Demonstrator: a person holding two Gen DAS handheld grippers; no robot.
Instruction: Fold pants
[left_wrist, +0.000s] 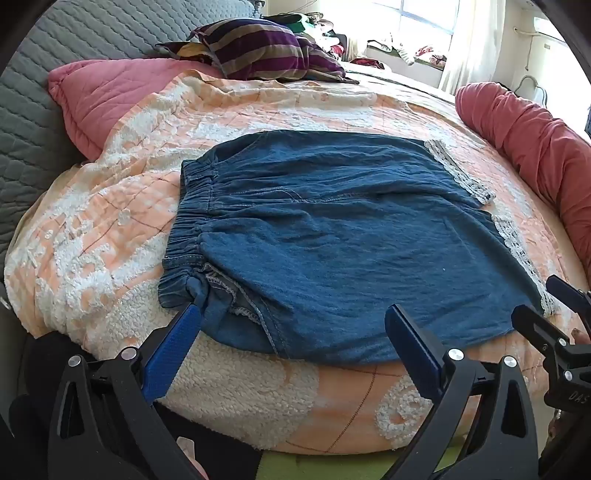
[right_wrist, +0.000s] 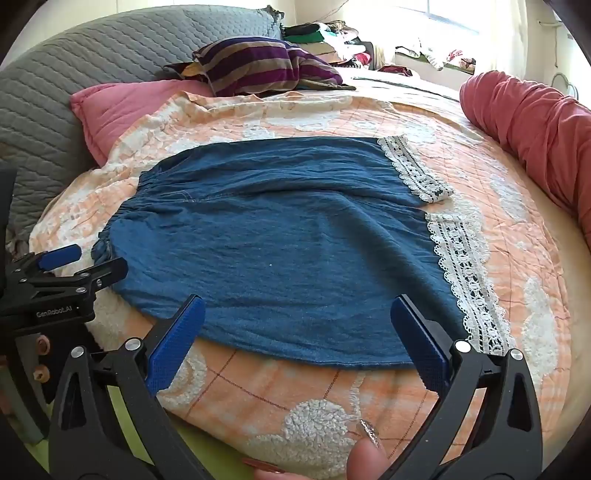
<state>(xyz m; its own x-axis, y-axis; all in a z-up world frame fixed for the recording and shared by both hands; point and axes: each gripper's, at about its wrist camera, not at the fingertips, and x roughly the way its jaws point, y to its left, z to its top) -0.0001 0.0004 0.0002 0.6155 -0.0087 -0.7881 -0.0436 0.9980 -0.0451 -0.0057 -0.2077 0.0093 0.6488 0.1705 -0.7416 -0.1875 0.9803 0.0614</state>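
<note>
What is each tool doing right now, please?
Left tool: open, holding nothing, at the denim shorts' near edge.
Right tool: open, holding nothing.

Peach-and-white tufted quilt (left_wrist: 122, 206) covering the bed. Pink quilted pillow (left_wrist: 96, 99) at its far left corner, resting against a grey quilted headboard (left_wrist: 33, 96). Purple-and-tan striped cushion (left_wrist: 258, 48) behind the pillow, near the far edge of the quilt. Red rolled bolster (right_wrist: 532, 122) along the right side. Assorted piled clothes (right_wrist: 332, 37) beneath a bright window (left_wrist: 428, 18).
</note>
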